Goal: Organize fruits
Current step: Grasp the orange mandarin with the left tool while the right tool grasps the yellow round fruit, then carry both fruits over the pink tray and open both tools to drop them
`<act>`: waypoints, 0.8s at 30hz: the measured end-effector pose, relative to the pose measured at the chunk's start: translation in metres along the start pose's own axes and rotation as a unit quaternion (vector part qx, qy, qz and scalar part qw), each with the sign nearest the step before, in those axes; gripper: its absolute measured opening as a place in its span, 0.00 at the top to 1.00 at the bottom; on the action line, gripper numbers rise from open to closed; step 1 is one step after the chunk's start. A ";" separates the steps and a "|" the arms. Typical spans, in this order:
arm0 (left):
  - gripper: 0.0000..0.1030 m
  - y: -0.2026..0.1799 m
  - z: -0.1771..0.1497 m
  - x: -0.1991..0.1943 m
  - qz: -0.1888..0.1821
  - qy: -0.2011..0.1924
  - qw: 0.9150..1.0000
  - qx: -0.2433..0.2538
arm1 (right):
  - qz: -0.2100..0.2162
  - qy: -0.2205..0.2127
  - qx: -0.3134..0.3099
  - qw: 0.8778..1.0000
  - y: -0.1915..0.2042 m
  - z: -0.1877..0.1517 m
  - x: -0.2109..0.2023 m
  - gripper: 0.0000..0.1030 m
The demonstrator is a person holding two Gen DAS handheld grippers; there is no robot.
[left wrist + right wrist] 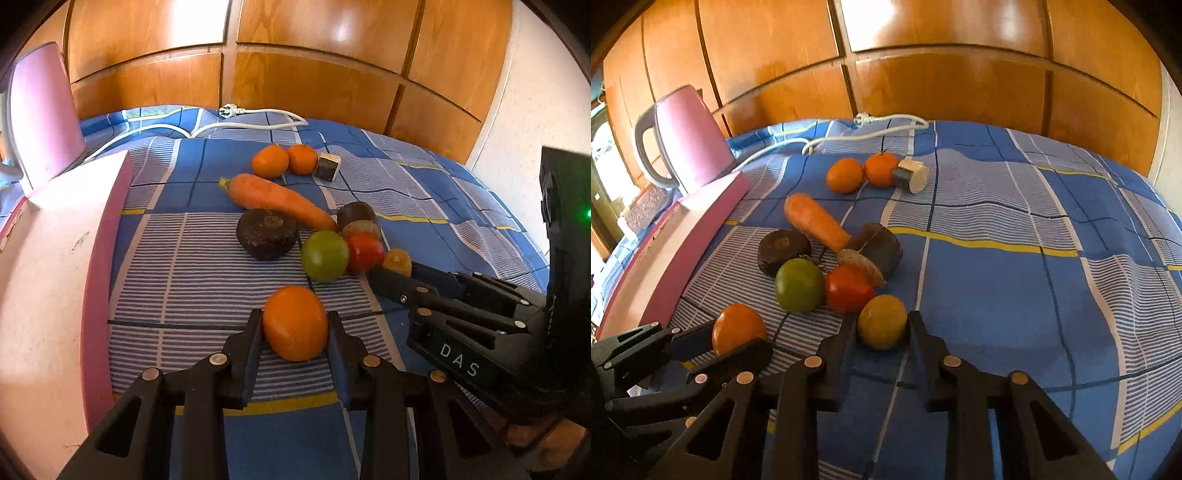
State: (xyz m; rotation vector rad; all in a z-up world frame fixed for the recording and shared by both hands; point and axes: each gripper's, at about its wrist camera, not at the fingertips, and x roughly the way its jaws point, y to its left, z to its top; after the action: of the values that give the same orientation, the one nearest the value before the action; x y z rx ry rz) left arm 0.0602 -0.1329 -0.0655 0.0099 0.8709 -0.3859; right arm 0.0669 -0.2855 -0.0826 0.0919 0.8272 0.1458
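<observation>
Two grips on at once, one fruit per claw. My left gripper [295, 325] is clenched on the near orange [295, 323], pads on opposite sides at about mid-height, fruit seated on the blue checked cloth [424, 206]. I take it at the widest part so it can't squirt out when lifted.

My right gripper [882, 325] is clamped on the yellow fruit [882, 321], lemon by the look. It sits at the near edge of the pile, just beside the red tomato [848, 288], so I come in from the open side where the fingers have room without shoving neighbours.

Both claws angle steeply down at the cloth, which I judge keeps the fingertips low around each fruit.

Rest of the heap is untouched: green tomato [798, 284], carrot [816, 222], two dark round pieces, and two oranges [284, 159] further back, well apart from my grippers.

Pink tray [55, 266] lies along the left with a pink kettle [690, 144] at its far end. My guess is that tray is the drop spot; left claw is nearer to it, so that orange should go first.

Risk: soft cloth, rolling fruit on release.
</observation>
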 end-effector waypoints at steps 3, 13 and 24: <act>0.68 0.001 0.002 -0.001 -0.004 0.002 1.000 -0.008 | -0.001 -0.006 0.005 1.000 0.000 -0.001 -0.001 0.75; 0.68 0.005 -0.004 -0.013 -0.005 0.005 1.000 -0.017 | -0.009 -0.006 0.007 1.000 0.000 -0.004 -0.011 0.75; 0.69 0.004 -0.002 -0.038 -0.001 -0.023 1.000 -0.010 | 0.005 0.005 0.000 1.000 0.016 -0.017 -0.033 0.75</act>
State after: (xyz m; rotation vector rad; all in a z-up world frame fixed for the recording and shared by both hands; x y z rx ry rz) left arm 0.0383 -0.1161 -0.0391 -0.0194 0.8294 -0.3781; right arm 0.0302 -0.2744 -0.0678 0.0944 0.8369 0.1551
